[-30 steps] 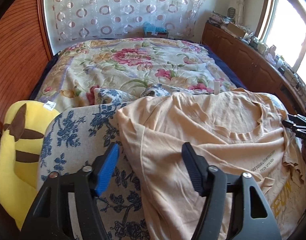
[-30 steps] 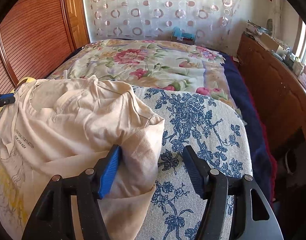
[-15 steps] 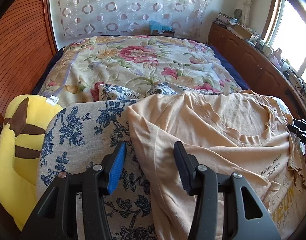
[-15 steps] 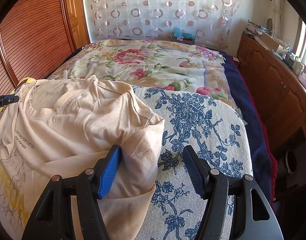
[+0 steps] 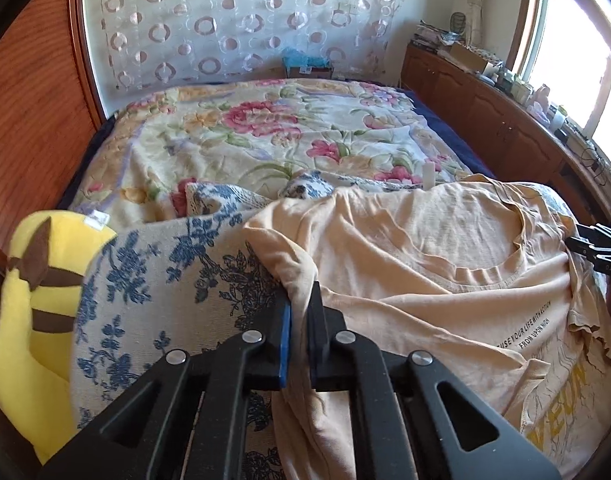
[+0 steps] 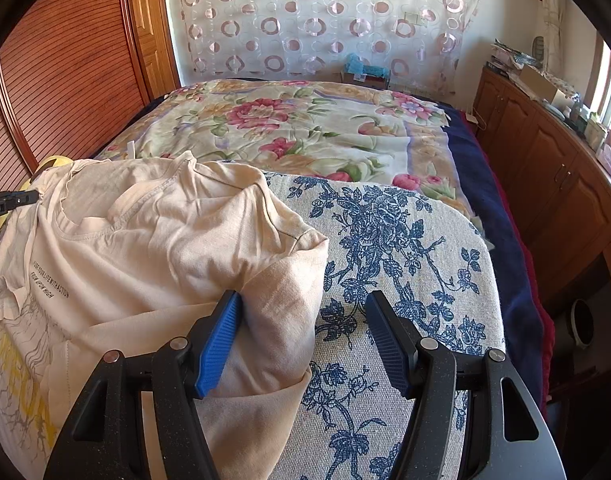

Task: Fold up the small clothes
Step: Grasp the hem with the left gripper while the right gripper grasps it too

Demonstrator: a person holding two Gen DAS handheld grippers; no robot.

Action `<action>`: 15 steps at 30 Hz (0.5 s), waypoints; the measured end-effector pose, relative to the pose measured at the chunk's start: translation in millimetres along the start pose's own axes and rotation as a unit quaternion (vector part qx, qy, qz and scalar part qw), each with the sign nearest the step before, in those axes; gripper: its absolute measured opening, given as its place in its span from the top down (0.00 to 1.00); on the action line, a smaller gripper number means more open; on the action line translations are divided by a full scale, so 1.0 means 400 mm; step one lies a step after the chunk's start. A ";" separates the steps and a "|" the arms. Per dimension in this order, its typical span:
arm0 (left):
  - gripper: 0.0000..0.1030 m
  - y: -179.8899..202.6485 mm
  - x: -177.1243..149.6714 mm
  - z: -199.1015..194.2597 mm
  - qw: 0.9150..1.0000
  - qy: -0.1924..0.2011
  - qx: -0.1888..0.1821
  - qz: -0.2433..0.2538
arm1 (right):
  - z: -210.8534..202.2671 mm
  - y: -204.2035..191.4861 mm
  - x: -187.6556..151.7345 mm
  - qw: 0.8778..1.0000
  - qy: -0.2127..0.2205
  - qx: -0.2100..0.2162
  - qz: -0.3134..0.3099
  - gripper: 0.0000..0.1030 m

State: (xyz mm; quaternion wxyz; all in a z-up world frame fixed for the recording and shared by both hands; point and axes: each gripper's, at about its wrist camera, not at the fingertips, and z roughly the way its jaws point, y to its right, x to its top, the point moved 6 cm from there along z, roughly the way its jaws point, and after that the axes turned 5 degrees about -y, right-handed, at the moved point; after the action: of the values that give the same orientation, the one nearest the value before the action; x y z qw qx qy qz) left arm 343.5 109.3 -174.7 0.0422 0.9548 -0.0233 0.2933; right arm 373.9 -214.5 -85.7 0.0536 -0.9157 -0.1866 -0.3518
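Peach cotton T-shirt with printed text (image 5: 445, 264) lies spread, wrinkled, on blue-floral padded board cover (image 5: 153, 292) at the foot of the flower-quilted bed (image 5: 273, 136). Left gripper (image 5: 299, 312) has fingers pinched together on the shirt's left sleeve edge, likely to pull it inward for a fold; right gripper (image 6: 301, 332) fingers are apart, straddling the bunched right sleeve, not yet clamped. No containers holding anything relevant; yellow plush toy (image 5: 29, 304) sits beside the board.

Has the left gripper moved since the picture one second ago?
Yes. The left gripper went forward and right to the shirt edge, judged against the blue-flowered cover, and its jaws closed on the fabric.
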 end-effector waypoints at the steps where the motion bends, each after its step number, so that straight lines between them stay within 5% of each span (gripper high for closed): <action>1: 0.93 0.006 0.002 -0.012 1.000 0.004 0.002 0.002 | 0.000 0.000 0.000 1.000 0.000 0.000 0.000 0.36; 9: 0.93 0.068 -0.002 -0.103 0.999 0.036 0.003 0.030 | 0.000 -0.003 0.006 1.000 -0.006 0.005 -0.003 0.42; 12: 0.93 0.080 -0.005 -0.123 0.999 0.042 -0.005 0.032 | -0.004 -0.015 0.010 1.000 -0.008 0.022 -0.015 0.69; 13: 0.94 0.082 -0.008 -0.128 0.999 0.043 -0.008 0.030 | -0.006 -0.022 0.011 0.999 -0.011 0.028 -0.018 0.87; 15: 0.94 0.085 -0.010 -0.139 0.998 0.045 -0.012 0.029 | -0.014 -0.032 0.012 0.999 -0.011 0.021 -0.024 0.94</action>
State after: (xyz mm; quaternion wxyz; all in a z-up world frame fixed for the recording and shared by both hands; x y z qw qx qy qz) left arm 306.9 80.9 -129.0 0.0462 0.9389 -0.0523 0.3369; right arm 368.9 -202.6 -78.9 0.0626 -0.9133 -0.2164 -0.3392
